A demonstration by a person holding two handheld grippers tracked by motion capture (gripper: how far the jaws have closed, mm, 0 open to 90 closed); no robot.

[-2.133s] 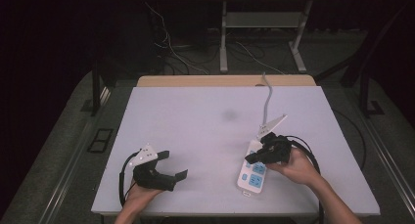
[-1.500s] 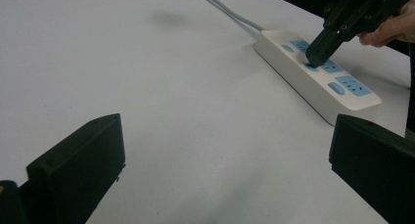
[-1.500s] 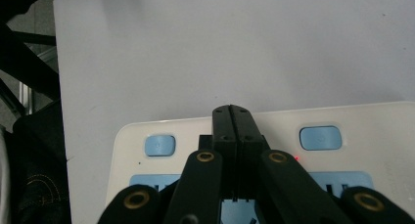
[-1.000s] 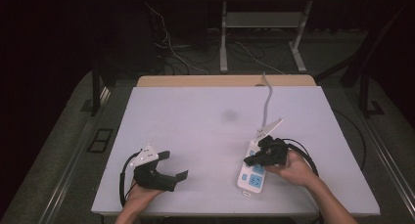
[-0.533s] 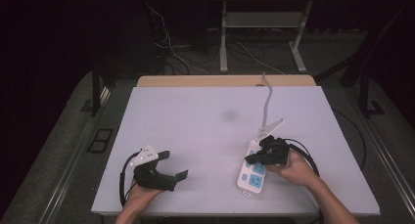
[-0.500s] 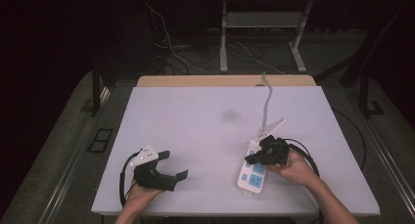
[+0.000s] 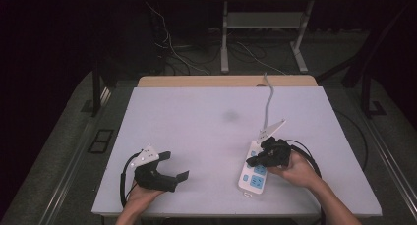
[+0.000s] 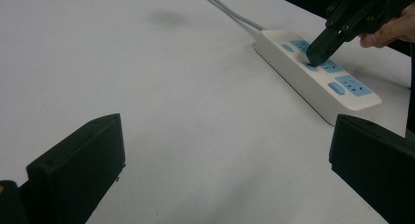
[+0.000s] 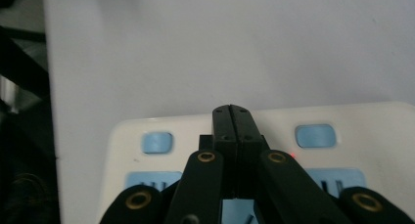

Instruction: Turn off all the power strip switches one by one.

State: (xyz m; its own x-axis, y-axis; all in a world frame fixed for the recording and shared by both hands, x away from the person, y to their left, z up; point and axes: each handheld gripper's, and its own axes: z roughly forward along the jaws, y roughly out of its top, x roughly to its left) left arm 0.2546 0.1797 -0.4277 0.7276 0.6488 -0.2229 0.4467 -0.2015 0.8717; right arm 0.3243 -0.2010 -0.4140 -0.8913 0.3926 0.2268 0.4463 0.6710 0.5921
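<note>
High view gives me the white worktop [image 7: 196,117] with a white power strip [image 7: 252,178] lying near its front right part, its pale cord [image 7: 268,107] running away toward the far edge. My right claw [image 7: 252,161] sits over the strip, held by my right hand [image 7: 295,168], and its tip comes down onto the strip's top face among the blue sockets. From the right gripper view I see its two black jaws pressed flat together with no gap, nothing between them, the tip resting on the strip [image 9: 342,121] between two small blue buttons [image 9: 156,142], with a tiny red light [image 9: 292,155] just beside the jaws. Left gripper view shows the same contact from the side: the closed tip of the right claw [image 8: 318,55] touches a blue patch on the strip [image 8: 293,62]. My left claw [image 7: 176,166] rests low on the front left of the worktop, well apart from the strip, its jaws spread wide with bare worktop [image 8: 195,111] between them.
</note>
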